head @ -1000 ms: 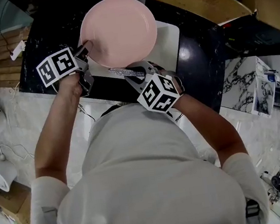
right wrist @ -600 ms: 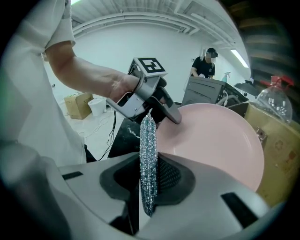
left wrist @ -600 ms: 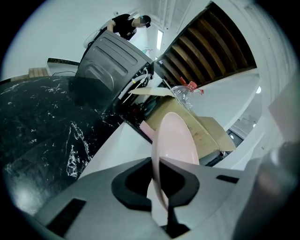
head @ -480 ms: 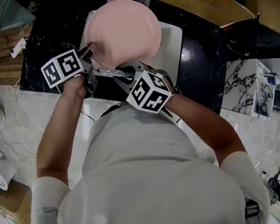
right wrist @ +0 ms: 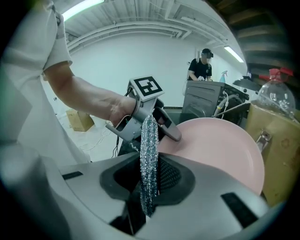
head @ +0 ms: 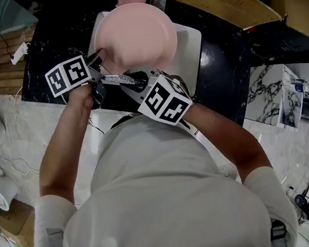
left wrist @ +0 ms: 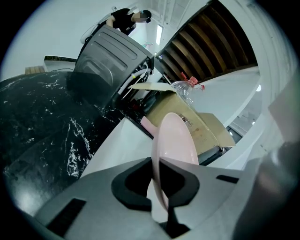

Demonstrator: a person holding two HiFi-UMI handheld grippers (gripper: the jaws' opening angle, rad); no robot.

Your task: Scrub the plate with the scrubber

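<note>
**Plate in One Gripper, Scrubber in the Other**

The left gripper is clenched on the rim of a pink plate, held over a white board on a black desk. In the left gripper view the plate shows edge-on. Its rim is pinched between the two fingers, and the rest of the disc rises past their tips, leaning to their right. The board lies beyond and below these fingers. Farther off, behind the plate, are a cardboard box and a red-capped bottle, with a grey machine up to the fingers' left.

The right gripper grasps a silvery mesh scrubber. In the right gripper view the flat strip stands on edge between that gripper's fingers and sticks out beyond their tips. Just right of them spreads the plate's hollow face. Straight ahead, past the scrubber's end, the left gripper bites the plate's rim, its marker cube above.

In the head view the scrubber lies just beside the plate's near rim, between the two pairs of fingers. Whether it touches the plate cannot be told. A person in dark clothes stands far beyond the right fingers, behind the machine.
</note>
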